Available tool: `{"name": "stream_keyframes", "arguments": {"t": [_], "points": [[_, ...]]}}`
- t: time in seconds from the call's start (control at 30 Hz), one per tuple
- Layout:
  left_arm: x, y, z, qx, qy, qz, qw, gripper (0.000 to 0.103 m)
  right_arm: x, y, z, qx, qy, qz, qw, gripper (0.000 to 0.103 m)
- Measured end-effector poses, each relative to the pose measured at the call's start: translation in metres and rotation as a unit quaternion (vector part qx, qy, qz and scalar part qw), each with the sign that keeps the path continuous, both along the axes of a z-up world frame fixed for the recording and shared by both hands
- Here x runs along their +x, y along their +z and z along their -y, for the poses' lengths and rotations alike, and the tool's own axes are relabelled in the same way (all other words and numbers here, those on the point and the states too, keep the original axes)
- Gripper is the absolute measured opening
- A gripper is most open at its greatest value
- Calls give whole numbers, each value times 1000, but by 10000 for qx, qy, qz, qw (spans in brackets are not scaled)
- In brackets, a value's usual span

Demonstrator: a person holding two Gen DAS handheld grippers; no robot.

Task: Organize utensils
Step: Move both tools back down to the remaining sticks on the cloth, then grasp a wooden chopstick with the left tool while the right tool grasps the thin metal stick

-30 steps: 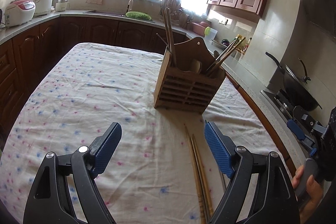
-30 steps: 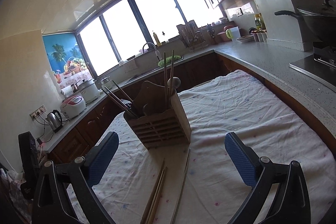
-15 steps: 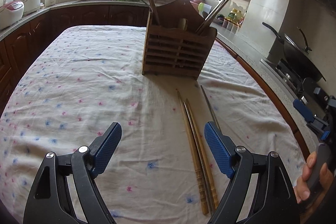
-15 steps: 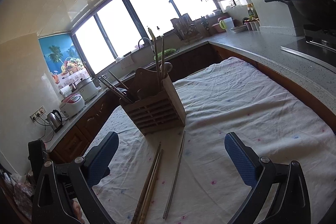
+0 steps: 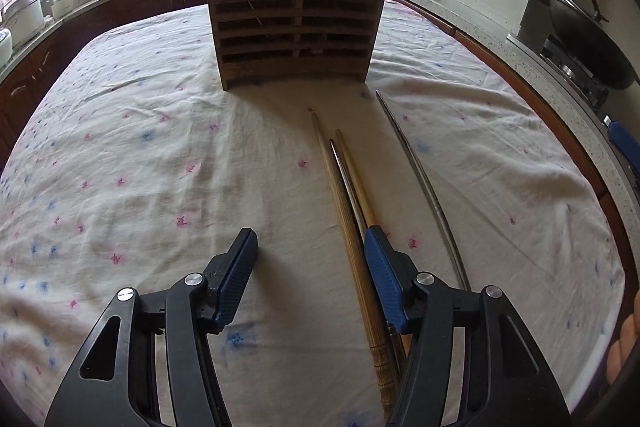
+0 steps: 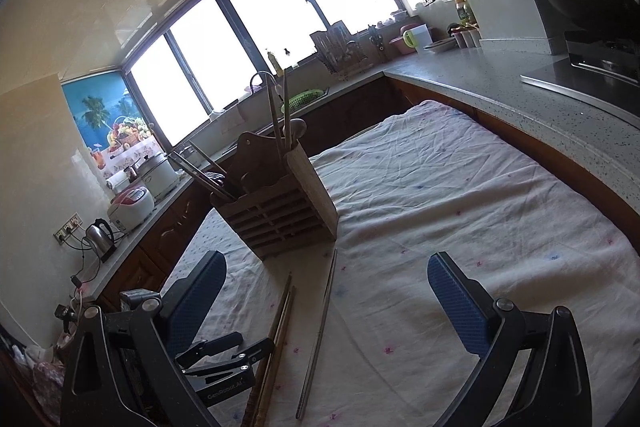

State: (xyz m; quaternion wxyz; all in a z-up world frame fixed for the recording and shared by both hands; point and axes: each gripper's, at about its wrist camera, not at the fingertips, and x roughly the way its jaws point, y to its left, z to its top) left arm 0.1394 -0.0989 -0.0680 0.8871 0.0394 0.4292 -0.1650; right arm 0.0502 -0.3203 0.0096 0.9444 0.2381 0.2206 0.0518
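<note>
A slatted wooden utensil holder point(image 5: 296, 23) stands upright on the floral tablecloth point(image 5: 140, 155), with chopsticks and a spoon in it; it also shows in the right wrist view point(image 6: 280, 215). Wooden chopsticks point(image 5: 344, 195) lie bunched in front of it with a dark metal one among them. A lone metal chopstick point(image 5: 420, 179) lies to their right. My left gripper point(image 5: 310, 247) is open, low over the cloth, its right finger point(image 5: 384, 275) over the bunch. My right gripper point(image 6: 326, 285) is open and empty above the chopsticks point(image 6: 276, 331) and the metal chopstick point(image 6: 320, 331).
A counter point(image 6: 520, 95) runs along the table's right side with a stove and a black wok point(image 5: 588, 35). Rice cookers point(image 6: 132, 207) and a kettle point(image 6: 98, 235) stand on the left counter. The left gripper shows in the right wrist view point(image 6: 216, 359).
My left gripper has dropped and moved forward towards the chopsticks and the holder. My right gripper has lowered and tilted down a little. Nothing was picked up.
</note>
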Motion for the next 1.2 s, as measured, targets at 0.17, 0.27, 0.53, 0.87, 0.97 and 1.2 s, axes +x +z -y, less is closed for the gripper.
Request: {"name": "stream_keyframes", "arguments": {"t": [0.17, 0.27, 0.53, 0.87, 0.97, 1.2], "points": [[-10, 1, -26, 84, 118, -9, 9999, 55, 7, -7, -9, -72, 192, -133, 9997, 101], [-17, 1, -53, -61, 313, -120, 9994, 50, 12, -14, -17, -160, 348, -257, 9989, 100], [-5, 17, -70, -369, 302, -63, 9988, 46, 65, -38, -46, -697, 763, -1064, 9889, 64], [52, 7, -38, 130, -44, -328, 9994, 20, 150, -67, -68, -1285, 889, -1836, 9705, 34], [60, 0, -35, 220, -117, -370, 9990, 17, 166, -77, -73, -1525, 900, -2036, 9629, 31], [65, 0, -34, 253, -148, -201, 9994, 9, 172, -80, -94, -2278, 853, -1956, 9500, 10]]}}
